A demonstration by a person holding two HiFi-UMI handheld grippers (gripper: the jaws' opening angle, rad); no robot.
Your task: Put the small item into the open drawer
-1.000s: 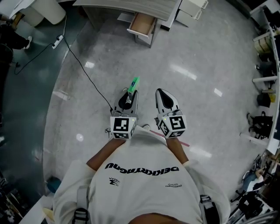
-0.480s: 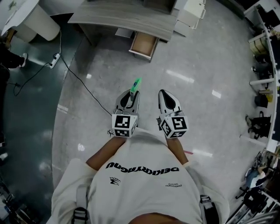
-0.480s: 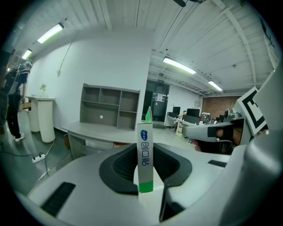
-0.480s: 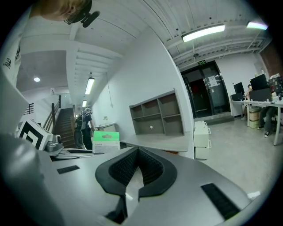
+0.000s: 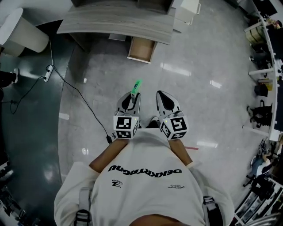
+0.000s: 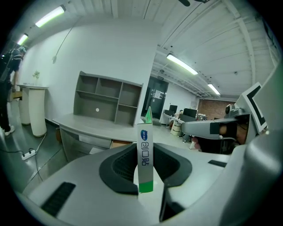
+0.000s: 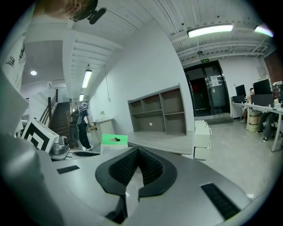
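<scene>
My left gripper (image 5: 131, 98) is shut on a slim white-and-green box (image 5: 136, 86), which sticks out forward past the jaws. In the left gripper view the box (image 6: 145, 152) stands upright between the pads, with blue print on its white face. My right gripper (image 5: 164, 99) is held beside it, shut and with nothing in it (image 7: 132, 178). The open wooden drawer (image 5: 141, 49) juts from under the grey desk (image 5: 116, 23), well ahead of both grippers. From the left gripper the drawer (image 6: 120, 144) shows small, just left of the box.
A black cable (image 5: 70, 86) runs across the grey floor from a power strip (image 5: 46, 73) on the left. White drawer units (image 5: 184, 11) stand right of the desk. A grey shelf unit (image 6: 107, 98) sits on the desk. Shelving (image 5: 264, 48) lines the right side.
The desk and open drawer have come closer and lower in the head view as I walk toward them. Both grippers keep their hold and spacing.
</scene>
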